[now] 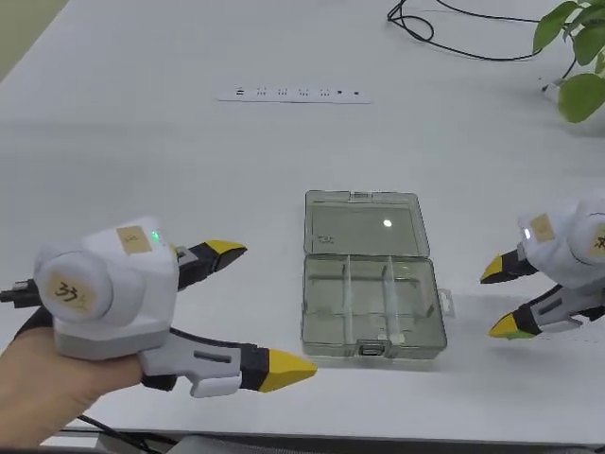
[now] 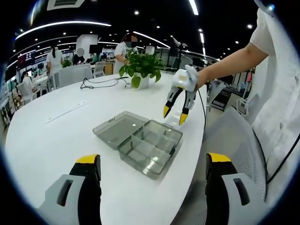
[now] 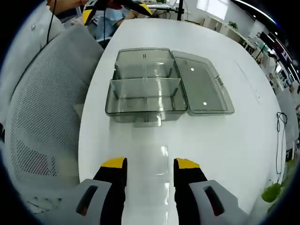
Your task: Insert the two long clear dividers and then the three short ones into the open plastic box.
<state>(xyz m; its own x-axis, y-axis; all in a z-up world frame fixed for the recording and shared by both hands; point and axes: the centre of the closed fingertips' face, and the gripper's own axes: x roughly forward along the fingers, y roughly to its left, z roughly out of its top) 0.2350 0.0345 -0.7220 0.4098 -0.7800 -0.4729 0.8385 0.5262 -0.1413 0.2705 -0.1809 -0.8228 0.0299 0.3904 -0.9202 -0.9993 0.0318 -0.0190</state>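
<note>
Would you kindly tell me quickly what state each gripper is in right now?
Left gripper: open, jaws wide apart, holding nothing.
Right gripper: open, jaws apart, nothing visibly held.

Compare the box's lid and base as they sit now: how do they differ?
The base is deep-walled, while the lid is a shallow tray. The base has upright clear dividers splitting it into compartments, and the lid is undivided. In the head view the base sits nearer the camera and the lid lies flat open behind it. Both are smoky clear plastic, joined along one edge.
</note>
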